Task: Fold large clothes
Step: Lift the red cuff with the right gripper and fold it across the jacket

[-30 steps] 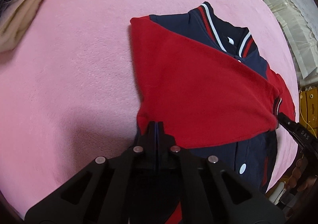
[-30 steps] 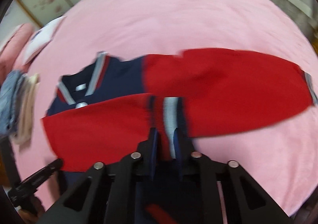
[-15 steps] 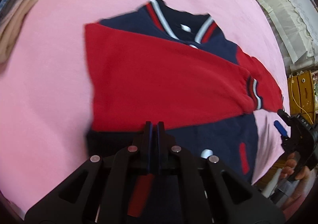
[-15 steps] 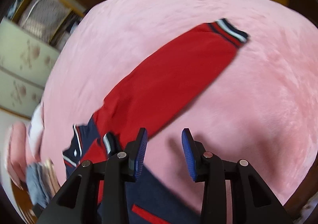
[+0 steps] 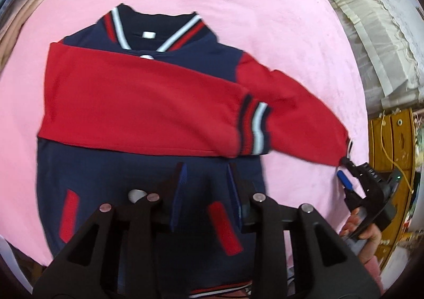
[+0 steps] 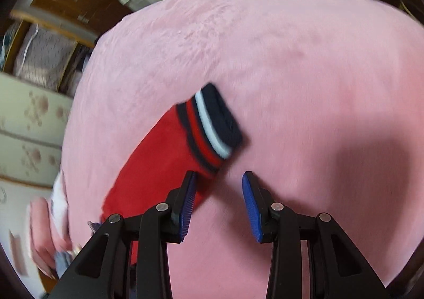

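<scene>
The navy and red varsity jacket (image 5: 148, 166) lies flat, front up, on the pink blanket (image 5: 238, 7), its striped collar (image 5: 156, 31) pointing away from me. One red sleeve (image 5: 137, 105) is folded across the chest, its striped cuff (image 5: 254, 126) resting near the jacket's far side edge. The other red sleeve (image 5: 299, 118) stretches outward over the blanket, and its cuff end (image 6: 212, 126) lies flat on the pink surface in my right wrist view.

My left claw (image 5: 206, 182) hangs over the lower navy body of the jacket, between the two red pocket welts (image 5: 225, 227); its jaws are opening, and nothing is pinched between them, the cloth simply lying below. My right claw (image 6: 218, 206) is spread, with bare blanket between its blue pads (image 6: 251, 209); the outstretched sleeve sits just beside its left pad, not gripped. In the left wrist view, the right claw's tip sits right at the end of that sleeve, with my hand (image 5: 365, 232) wrapped around its handle.

A stack of folded clothes (image 5: 18, 15) sits at the far corner of the blanket. Wooden furniture (image 5: 392, 155) and pale bedding (image 5: 371, 34) stand beyond the edge.
</scene>
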The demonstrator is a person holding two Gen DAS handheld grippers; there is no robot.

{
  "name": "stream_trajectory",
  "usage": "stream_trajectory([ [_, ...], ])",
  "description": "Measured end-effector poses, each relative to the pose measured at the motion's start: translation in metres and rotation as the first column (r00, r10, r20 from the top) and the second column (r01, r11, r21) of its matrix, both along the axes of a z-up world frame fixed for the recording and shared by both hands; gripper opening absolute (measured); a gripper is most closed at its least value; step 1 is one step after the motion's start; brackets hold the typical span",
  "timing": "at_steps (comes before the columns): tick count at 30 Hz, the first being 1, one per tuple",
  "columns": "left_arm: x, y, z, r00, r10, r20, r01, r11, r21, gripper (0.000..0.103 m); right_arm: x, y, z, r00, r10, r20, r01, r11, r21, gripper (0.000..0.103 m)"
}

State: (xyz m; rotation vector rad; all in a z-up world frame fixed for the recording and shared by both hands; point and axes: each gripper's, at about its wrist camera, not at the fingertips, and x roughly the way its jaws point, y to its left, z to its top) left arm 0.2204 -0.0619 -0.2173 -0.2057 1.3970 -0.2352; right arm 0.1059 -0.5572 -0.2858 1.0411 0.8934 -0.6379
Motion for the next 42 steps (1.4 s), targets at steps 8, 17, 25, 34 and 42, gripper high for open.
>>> stream_trajectory([
  [8,0.000,-0.044,0.006,0.999,-0.040,0.017,0.039,0.998,0.050,0.028,0.023,-0.034,0.008,0.997,0.055,0.063,-0.055,0.998,0.001,0.021],
  [17,0.001,-0.034,0.000,1.000,0.010,0.004,-0.010,0.997,0.072,0.028,0.043,-0.045,0.049,0.984,0.134,0.120,-0.126,0.990,-0.067,0.009],
  [25,0.001,0.018,0.004,0.997,0.075,0.023,-0.077,0.995,0.065,0.028,0.061,-0.016,0.115,0.985,0.130,0.112,-0.101,0.967,-0.234,0.009],
  [34,0.001,0.103,0.007,0.996,0.084,0.029,-0.086,0.994,0.074,0.028,0.093,0.074,0.221,0.952,0.286,0.108,-0.209,0.867,-0.452,0.009],
  [42,0.005,0.178,0.014,0.996,0.083,0.025,-0.085,0.994,0.067,0.028,0.133,0.213,0.290,0.856,0.507,0.099,-0.366,0.730,-0.577,0.009],
])
